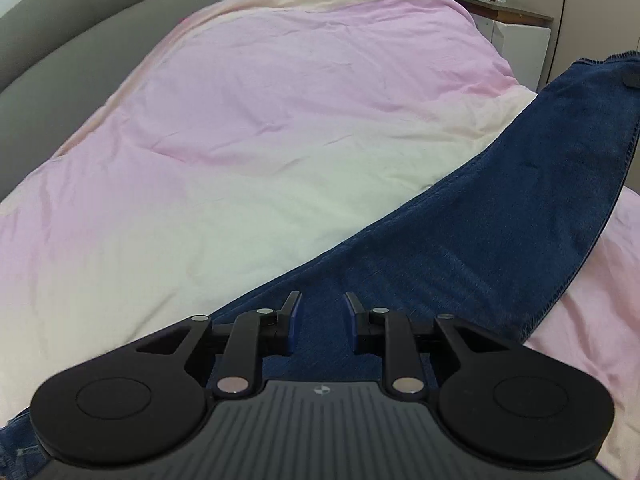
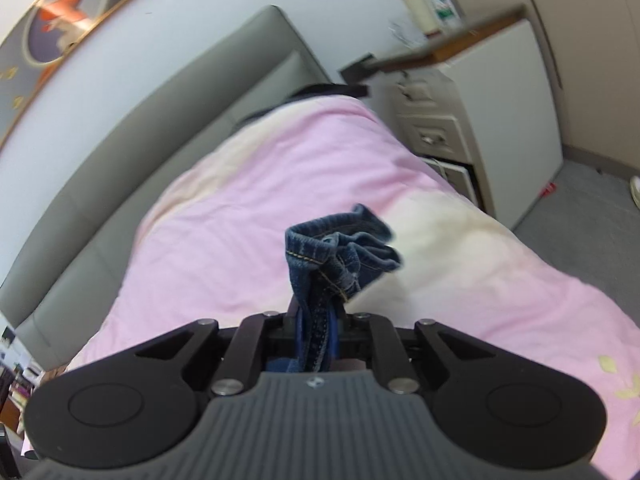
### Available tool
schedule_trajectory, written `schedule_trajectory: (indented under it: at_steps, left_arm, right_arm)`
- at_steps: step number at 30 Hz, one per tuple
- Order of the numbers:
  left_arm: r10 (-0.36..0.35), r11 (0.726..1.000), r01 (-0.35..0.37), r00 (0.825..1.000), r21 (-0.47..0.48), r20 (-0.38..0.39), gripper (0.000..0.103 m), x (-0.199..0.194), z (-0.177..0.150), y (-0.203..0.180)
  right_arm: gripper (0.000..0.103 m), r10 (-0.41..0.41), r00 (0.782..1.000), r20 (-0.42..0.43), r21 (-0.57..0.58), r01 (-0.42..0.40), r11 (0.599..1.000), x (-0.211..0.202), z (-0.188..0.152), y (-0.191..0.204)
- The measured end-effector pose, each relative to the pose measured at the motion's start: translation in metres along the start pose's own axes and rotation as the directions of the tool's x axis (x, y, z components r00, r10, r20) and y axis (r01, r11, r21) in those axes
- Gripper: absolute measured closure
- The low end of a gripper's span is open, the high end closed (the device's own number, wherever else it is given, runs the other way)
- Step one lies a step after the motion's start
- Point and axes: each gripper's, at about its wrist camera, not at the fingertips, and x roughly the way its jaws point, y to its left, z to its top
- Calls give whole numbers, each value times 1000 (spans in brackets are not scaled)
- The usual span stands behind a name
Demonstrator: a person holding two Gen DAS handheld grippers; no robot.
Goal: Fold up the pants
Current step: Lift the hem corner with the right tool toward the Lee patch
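Observation:
Dark blue jeans [image 1: 500, 216] lie on a pink and cream duvet [image 1: 248, 120], one leg stretching up to the right edge of the left wrist view. My left gripper [image 1: 322, 304] is open just above the denim, its blue pads apart with fabric showing between them. My right gripper [image 2: 318, 312] is shut on a bunched end of the jeans [image 2: 340, 248], which sticks up out of the jaws above the duvet [image 2: 248, 208].
A grey padded headboard [image 2: 168, 128] runs behind the bed. A white bedside cabinet [image 2: 492, 104] with bottles on top stands at the right. Grey floor [image 2: 580, 216] lies beyond the bed's right edge. A framed picture [image 2: 64, 12] hangs on the wall.

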Motion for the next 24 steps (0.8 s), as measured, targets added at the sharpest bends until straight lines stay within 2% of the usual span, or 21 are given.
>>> schedule_trajectory:
  at_steps: [3, 5, 7, 10, 14, 17, 19, 21, 22, 23, 24]
  left_arm:
    - [49, 998, -48, 998, -47, 27, 72, -59, -23, 38]
    - [85, 993, -80, 995, -87, 47, 66, -93, -47, 64]
    - [115, 987, -107, 991, -120, 63, 66, -122, -76, 88]
    - [137, 975, -126, 989, -185, 48, 66, -145, -123, 127]
    - [153, 940, -139, 988, -310, 19, 66, -162, -186, 192]
    - [144, 889, -131, 990, -439, -4, 66, -165, -227, 245]
    - [150, 835, -139, 988, -532, -22, 66, -167, -257, 276]
    - [159, 768, -147, 987, -624, -36, 64, -172, -291, 301]
    - [150, 734, -137, 988, -665, -39, 57, -171, -305, 312]
    - [132, 692, -119, 991, -713, -37, 52, -173, -321, 324]
    - [115, 644, -96, 993, -759, -28, 51, -173, -334, 335]
  right_arm:
    - [95, 53, 998, 17, -68, -52, 996, -22, 13, 61]
    - [95, 86, 996, 23, -109, -83, 991, -36, 15, 105]
    - [95, 120, 993, 15, -153, -116, 981, -48, 12, 154]
    - [95, 167, 986, -10, -226, -165, 960, -60, -3, 230]
    - [95, 219, 973, -73, -332, -230, 915, -65, -42, 332]
    - [95, 249, 958, -141, -394, -286, 874, -58, -84, 406]
    - [95, 264, 945, -192, -420, -322, 849, -50, -117, 450]
    - [95, 271, 929, -250, -426, -357, 831, -38, -154, 488]
    - [95, 275, 920, -280, -422, -375, 825, -31, -172, 503]
    - [95, 279, 909, -311, -415, -394, 820, -23, -191, 516]
    - [95, 281, 894, -350, -406, -415, 814, -16, -214, 529]
